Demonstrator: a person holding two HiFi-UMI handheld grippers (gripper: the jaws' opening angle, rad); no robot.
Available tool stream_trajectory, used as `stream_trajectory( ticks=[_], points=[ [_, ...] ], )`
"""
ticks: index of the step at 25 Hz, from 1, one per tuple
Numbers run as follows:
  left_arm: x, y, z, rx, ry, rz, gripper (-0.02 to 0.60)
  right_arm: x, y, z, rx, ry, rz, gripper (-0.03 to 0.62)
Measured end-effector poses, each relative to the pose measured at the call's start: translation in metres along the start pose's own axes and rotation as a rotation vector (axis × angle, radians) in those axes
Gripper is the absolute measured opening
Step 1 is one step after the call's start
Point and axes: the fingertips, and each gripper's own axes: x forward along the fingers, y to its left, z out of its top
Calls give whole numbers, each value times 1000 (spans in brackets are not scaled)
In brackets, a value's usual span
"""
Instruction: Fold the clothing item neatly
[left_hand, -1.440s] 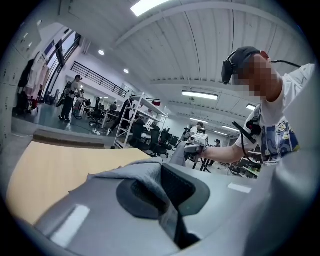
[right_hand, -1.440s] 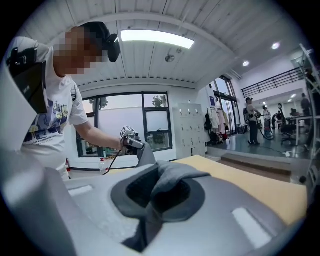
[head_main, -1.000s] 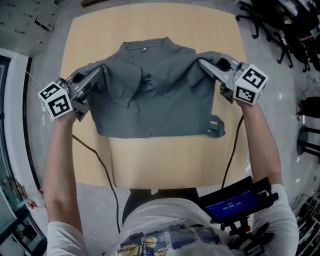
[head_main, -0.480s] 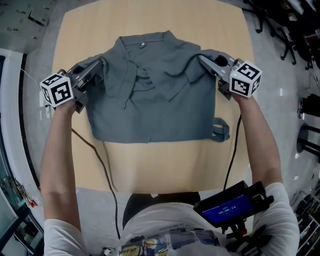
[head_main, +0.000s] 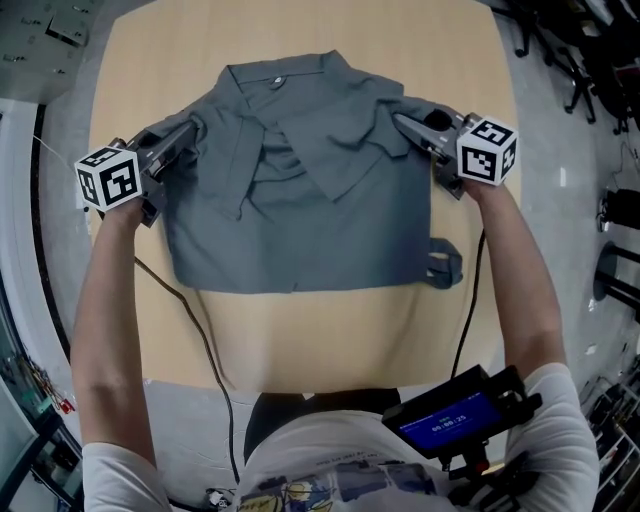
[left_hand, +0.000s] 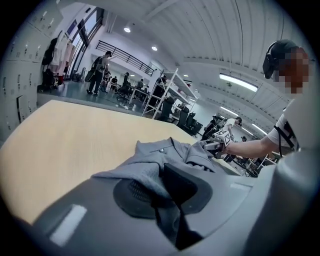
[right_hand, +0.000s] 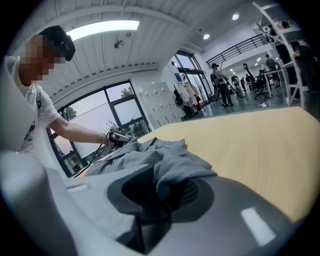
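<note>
A grey collared shirt (head_main: 300, 205) lies spread on the wooden table (head_main: 300, 330), collar at the far side and its sleeves folded in over the front. My left gripper (head_main: 190, 130) is at the shirt's left shoulder. Its jaws are opening, but a fold of the cloth (left_hand: 150, 172) is still pinched in the narrow gap. My right gripper (head_main: 400, 120) is at the right shoulder. Its jaws are opening too: the cloth (right_hand: 172, 170) lies between them against one pad, with a dark gap beside it.
A dark strap loop (head_main: 441, 266) lies on the table by the shirt's near right corner. Cables run from both grippers towards me. A device with a blue screen (head_main: 450, 425) hangs at my waist. Office chairs (head_main: 570, 60) stand on the floor at the far right.
Both grippers have eased down and slightly apart at the shoulders. The folded-in sleeves have settled flatter over the shirt's front. The right jaws now show a gap.
</note>
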Motion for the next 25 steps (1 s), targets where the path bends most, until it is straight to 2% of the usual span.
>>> stream_trajectory(
  ticks=[4,11,19,25],
  points=[
    [3,-1,-4,6,37,-10,111,-5,4,-2,15,13,25,146],
    [6,5,-20,14,116,-3,160,-9,-1,-13,-8,69,33,206],
    [-7,11,-36,43,219,12,199,-27,-5,-24,-41,100,-33,212],
    [-16,18,-50,23,236,30,216,-34,-7,-33,-37,113,-70,212]
  ],
)
